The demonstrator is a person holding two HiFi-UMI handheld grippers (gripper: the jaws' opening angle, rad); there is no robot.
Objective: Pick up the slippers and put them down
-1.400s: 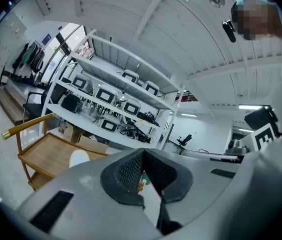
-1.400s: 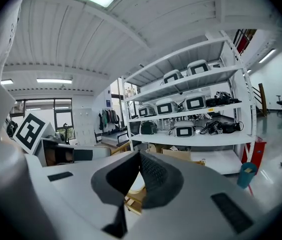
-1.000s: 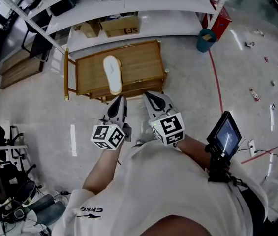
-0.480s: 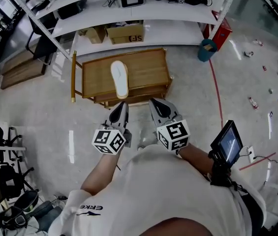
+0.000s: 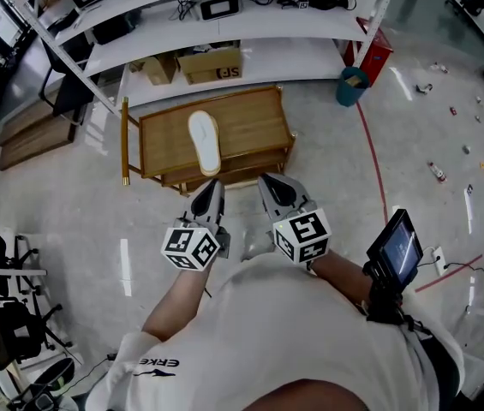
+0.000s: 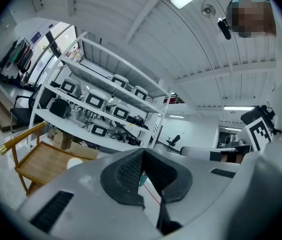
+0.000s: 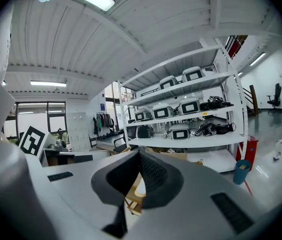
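Slipper (image 5: 204, 141), white oval, on wooden table (image 5: 254, 120)

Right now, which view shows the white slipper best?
The head view: the whole slipper lies in plain sight on the wooden table. The left gripper view catches only a white sliver; the right gripper view, a small patch seen past its jaws.

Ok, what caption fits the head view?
Left gripper and right gripper, both shut, face a white slipper on a low wooden table.

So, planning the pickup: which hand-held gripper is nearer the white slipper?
Left. The left hand-held gripper is directly before the white slipper; the right hand-held gripper sits off to its right.
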